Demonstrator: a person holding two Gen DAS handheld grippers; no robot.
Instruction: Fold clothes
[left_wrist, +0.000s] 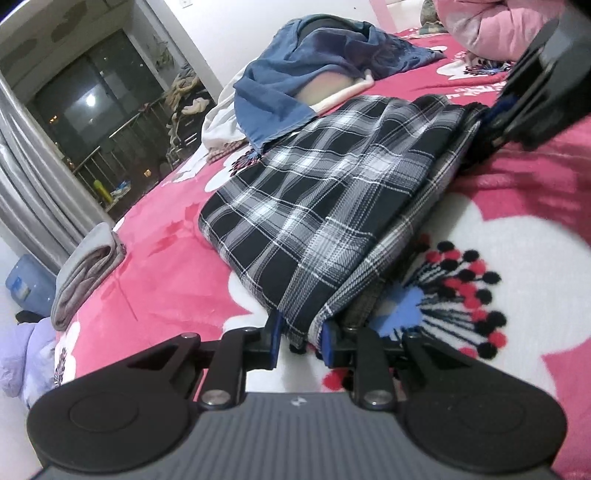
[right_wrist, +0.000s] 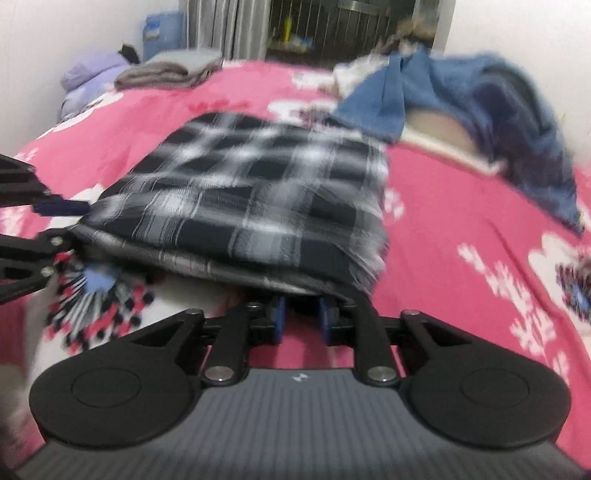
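Note:
A black-and-white plaid garment (left_wrist: 325, 192) lies folded into a thick rectangle on the pink flowered blanket (left_wrist: 155, 266). My left gripper (left_wrist: 302, 341) is shut on its near corner, and the cloth fills the gap between the blue pads. In the right wrist view the same left gripper (right_wrist: 70, 223) enters from the left edge and pinches that corner. My right gripper (right_wrist: 303, 319) stands open at the plaid garment's (right_wrist: 258, 206) near edge, with bare pink blanket showing between its pads. In the left wrist view the right gripper (left_wrist: 493, 122) sits at the garment's far right corner.
A crumpled blue garment (left_wrist: 295, 85) over white cloth lies just beyond the plaid one. A folded grey garment (left_wrist: 85, 273) rests at the bed's left edge, above a lavender jacket (left_wrist: 22, 362) and a blue water jug (left_wrist: 26, 284). A pink quilt (left_wrist: 491, 26) sits at the far right.

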